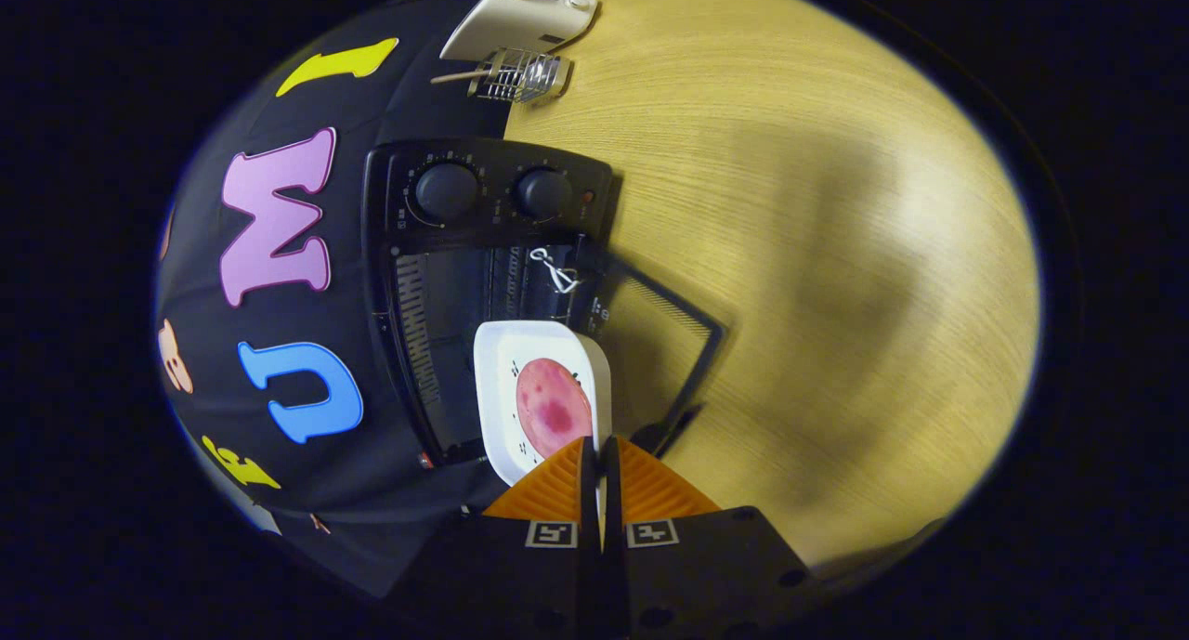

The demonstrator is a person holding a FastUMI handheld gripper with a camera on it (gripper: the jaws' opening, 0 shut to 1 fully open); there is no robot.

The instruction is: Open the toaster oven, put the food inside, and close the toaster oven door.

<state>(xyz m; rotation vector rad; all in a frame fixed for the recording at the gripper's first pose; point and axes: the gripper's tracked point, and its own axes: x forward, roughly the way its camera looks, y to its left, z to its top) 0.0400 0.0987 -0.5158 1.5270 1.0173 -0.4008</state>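
Here the tongs (600,454) grip a white plate (500,361) before the open toaster oven (483,203) on the wooden table (836,203)

A pale wood-grain table (817,250) carries a black toaster oven (483,250), its glass door (664,338) dropped open onto the tabletop. Beyond the oven's knob end rest a small wire rack (518,75) and a white appliance (520,18).
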